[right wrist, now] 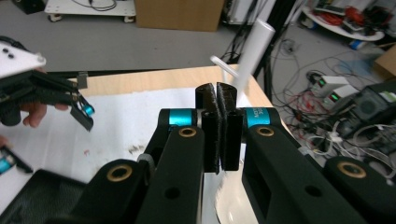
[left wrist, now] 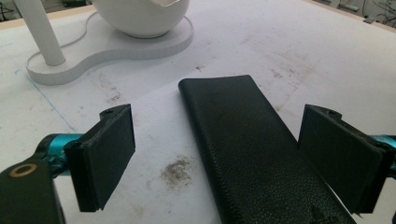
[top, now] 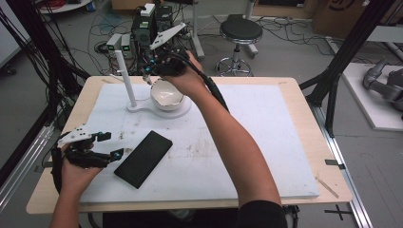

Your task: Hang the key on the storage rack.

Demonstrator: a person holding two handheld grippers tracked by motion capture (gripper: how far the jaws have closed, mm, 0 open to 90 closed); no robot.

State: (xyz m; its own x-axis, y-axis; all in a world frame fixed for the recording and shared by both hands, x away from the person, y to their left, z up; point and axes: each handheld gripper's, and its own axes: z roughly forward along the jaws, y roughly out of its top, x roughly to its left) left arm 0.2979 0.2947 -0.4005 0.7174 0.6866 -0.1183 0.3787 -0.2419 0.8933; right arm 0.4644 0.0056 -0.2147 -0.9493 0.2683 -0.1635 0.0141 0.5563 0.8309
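Left gripper (left wrist: pixel 212 154) spread wide, straddling the black case (left wrist: pixel 259 154) lying flat at seven o'clock on the table (top: pixel 266 123) — lower squarely before squeezing. Right gripper (right wrist: pixel 218 105), jaws pressed together on nothing, hovers over the white bowl (top: pixel 166 95) at eleven o'clock.

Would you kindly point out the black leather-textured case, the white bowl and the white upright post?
Black leather-textured case (left wrist: pixel 247 149): left gripper view, middle of its top face.
White bowl (top: pixel 166 96): high view, its inner wall.
White upright post (top: pixel 124 76): high view, midway up its shaft.
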